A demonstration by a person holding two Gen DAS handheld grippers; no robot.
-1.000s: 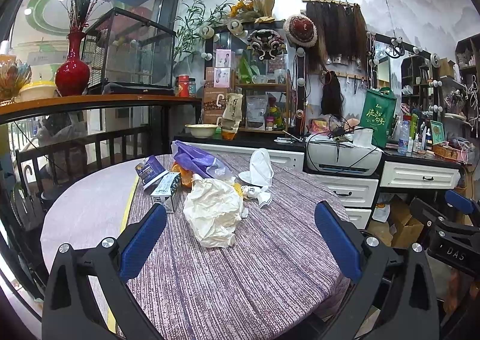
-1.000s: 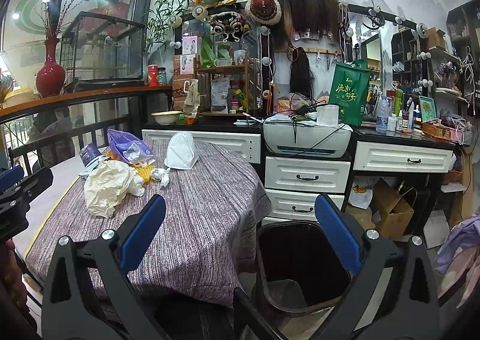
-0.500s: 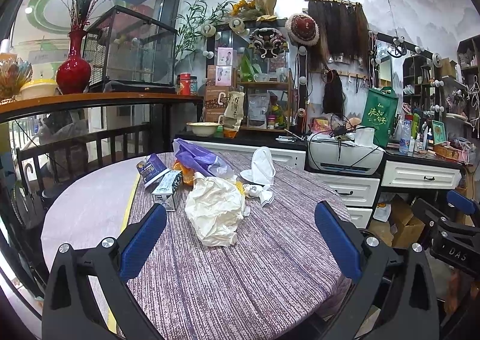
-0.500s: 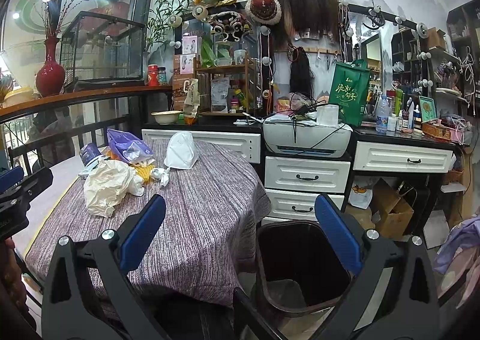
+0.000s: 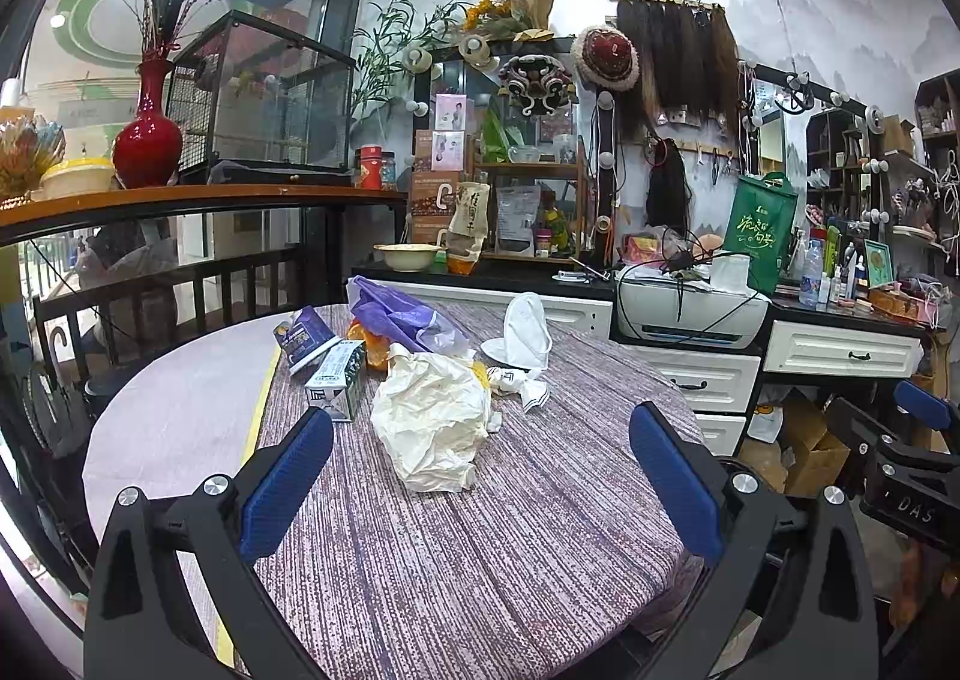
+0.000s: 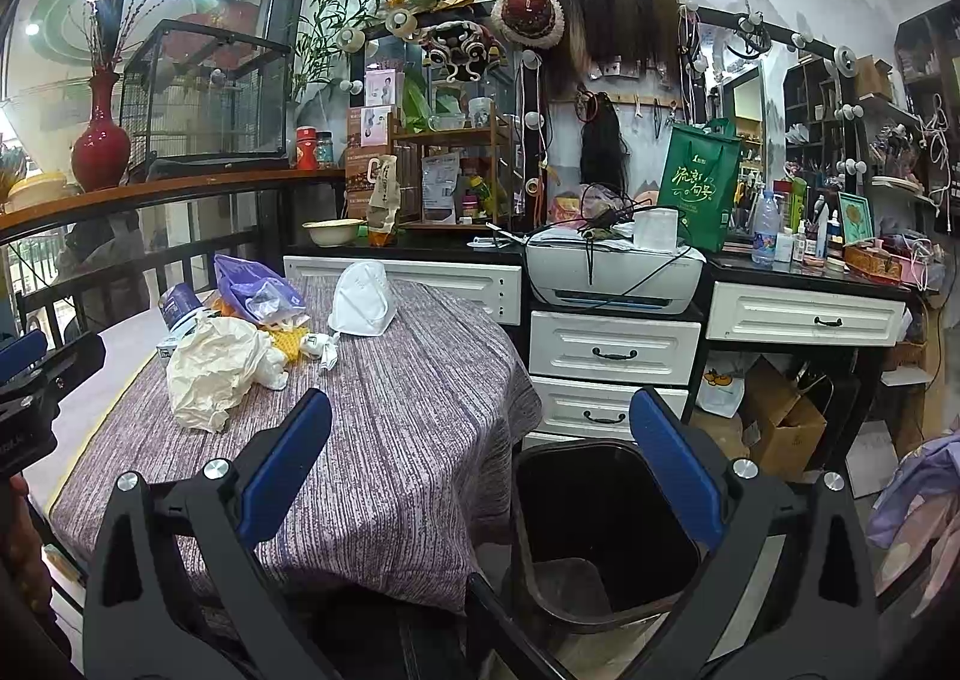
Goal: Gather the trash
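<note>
At frame centre, one crumpled paper (image 5: 433,421), one white mask (image 5: 527,330), two cartons (image 5: 336,377) lay on the table (image 5: 480,548). Both claws, left claw (image 5: 480,476) and right claw (image 6: 480,470), gaped wide, empty.

The left tongs (image 5: 480,476) have edged slightly closer to the crumpled paper (image 5: 432,419)

Both wrist views face the cluttered table (image 5: 480,530), the right one further right.
</note>
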